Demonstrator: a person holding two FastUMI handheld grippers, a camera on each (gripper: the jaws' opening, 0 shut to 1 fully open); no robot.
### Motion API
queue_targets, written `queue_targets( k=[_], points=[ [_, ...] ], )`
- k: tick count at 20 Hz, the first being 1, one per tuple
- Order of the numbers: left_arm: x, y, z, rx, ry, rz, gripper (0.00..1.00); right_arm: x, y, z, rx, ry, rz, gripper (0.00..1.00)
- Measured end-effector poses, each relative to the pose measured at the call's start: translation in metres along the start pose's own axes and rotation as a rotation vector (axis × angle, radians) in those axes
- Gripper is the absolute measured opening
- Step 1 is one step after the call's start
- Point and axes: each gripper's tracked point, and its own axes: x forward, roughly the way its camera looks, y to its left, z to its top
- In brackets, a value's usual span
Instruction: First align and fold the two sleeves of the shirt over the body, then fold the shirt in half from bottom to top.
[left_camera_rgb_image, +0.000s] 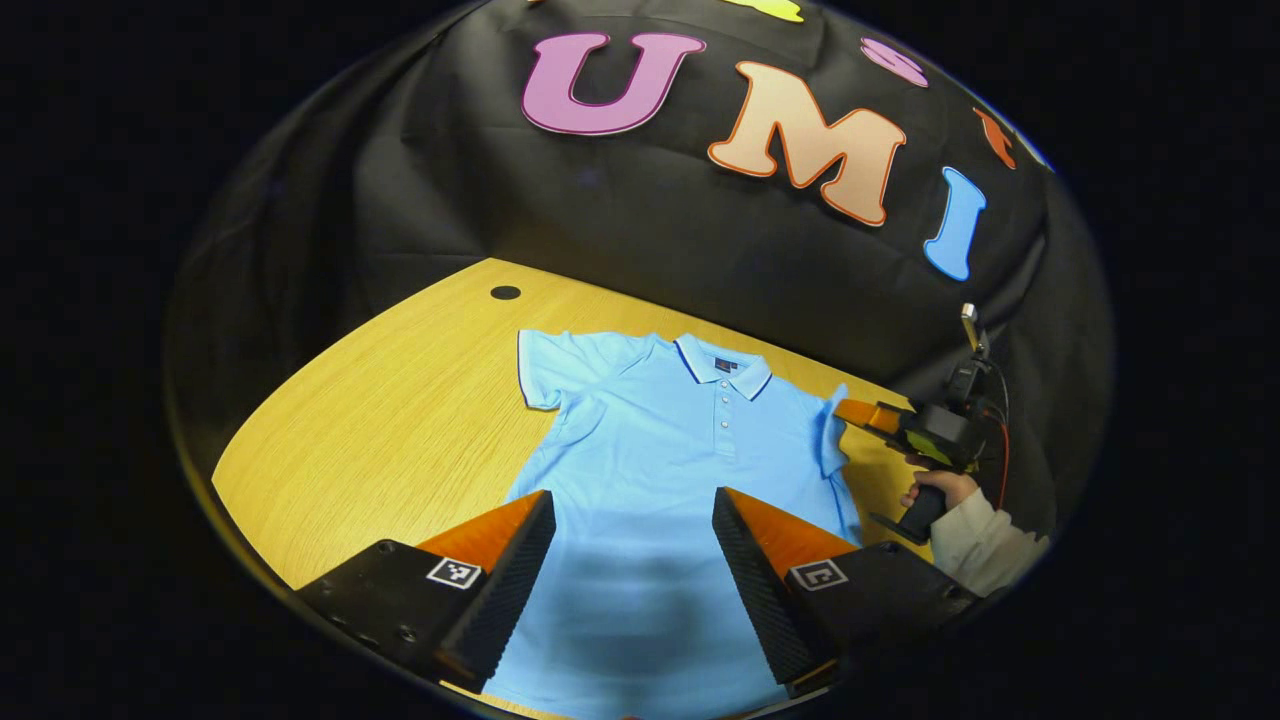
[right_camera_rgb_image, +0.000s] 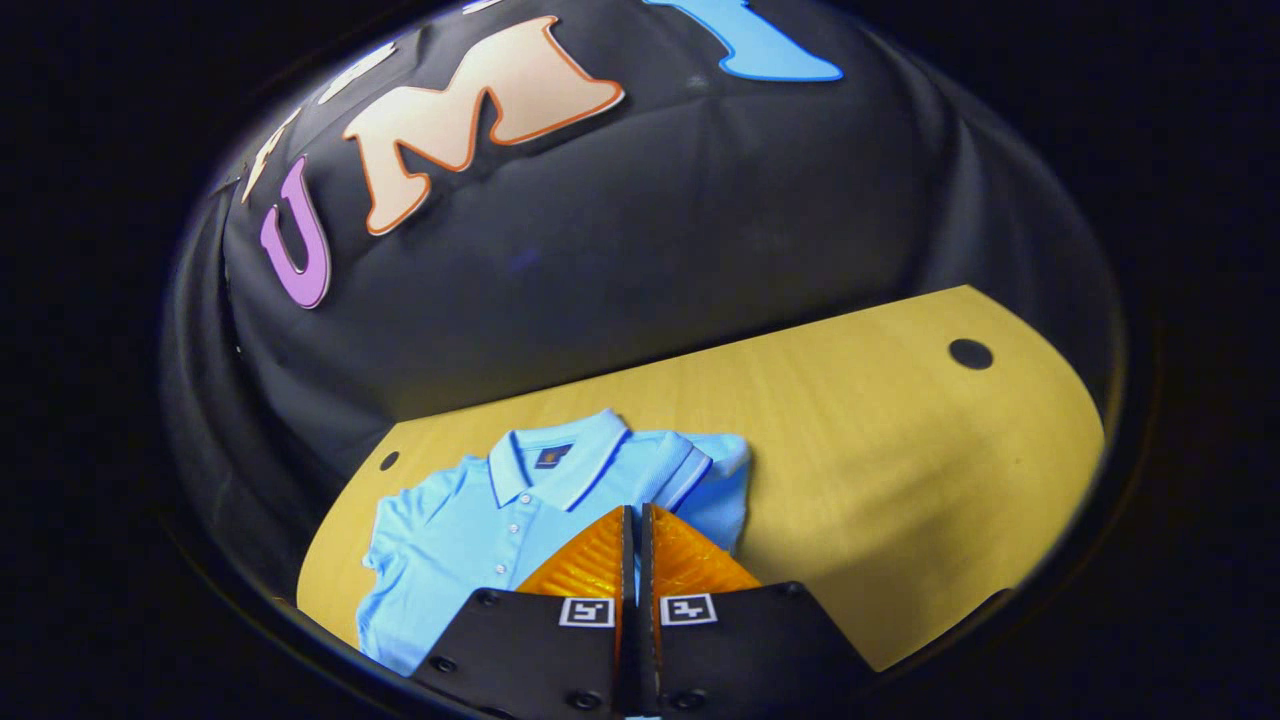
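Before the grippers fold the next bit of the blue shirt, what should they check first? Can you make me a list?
1. Shirt lies flat, collar at the far side of the table: ok.
2. Right gripper has hold of its sleeve: its fingers are closed at the sleeve edge, ok.
3. That sleeve is folded over the body: not ok, it is only lifted and bunched at the edge.
4. Left gripper is ready to grab: fingers wide open above the shirt body, ok.
5. Other sleeve is folded in: not ok, it lies spread out on the table.
6. Bottom hem is straight: cannot tell, the fingers hide it.
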Motion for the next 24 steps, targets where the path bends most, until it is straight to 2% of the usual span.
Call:
queue_targets(
  k=[4,5,6,7,8,10,13,15,18,19,20,21,24],
  points=[
    [0.001,0.004,-0.007,-0.021,0.003,0.007,0.95,0.012,0.035,-0.029,0.035,0.066,0.084,0.02],
    [0.001,0.005,-0.009,-0.025,0.007,0.010,0.96,0.013,0.043,-0.034,0.042,0.076,0.106,0.17],
    [0.001,0.006,-0.012,-0.028,0.011,0.011,0.95,0.012,0.052,-0.040,0.045,0.087,0.136,0.18],
    [0.002,0.007,-0.013,-0.031,0.012,0.010,0.95,-0.003,0.053,-0.038,0.033,0.095,0.152,0.36],
    [0.004,0.008,-0.013,-0.032,0.011,0.006,0.95,0.005,0.054,-0.048,0.006,0.108,0.145,0.54],
    [0.013,0.011,-0.008,-0.025,0.004,-0.002,0.96,-0.008,0.049,-0.051,-0.061,0.123,0.131,0.97],
    [0.029,0.017,0.011,-0.011,-0.014,-0.032,0.95,-0.032,0.047,-0.045,-0.145,0.101,0.109,0.98],
    [0.049,0.027,0.032,0.002,-0.037,-0.055,0.95,-0.056,0.045,-0.044,-0.160,0.106,0.096,0.98],
    [0.083,0.050,0.060,0.033,-0.052,-0.069,0.95,-0.087,0.038,-0.035,-0.163,0.080,0.048,0.93],
    [0.095,0.057,0.067,0.040,-0.051,-0.077,0.95,-0.096,0.034,-0.033,-0.164,0.070,0.022,0.98],
    [0.107,0.063,0.074,0.047,-0.050,-0.089,0.95,-0.106,0.032,-0.032,-0.163,0.062,-0.003,0.93],
    [0.121,0.071,0.082,0.056,-0.053,-0.098,0.95,-0.115,0.030,-0.030,-0.155,0.054,-0.027,0.98],
    [0.163,0.099,0.091,0.089,-0.016,-0.096,0.95,-0.141,0.026,-0.032,-0.085,0.043,-0.088,0.98]
  ],
)
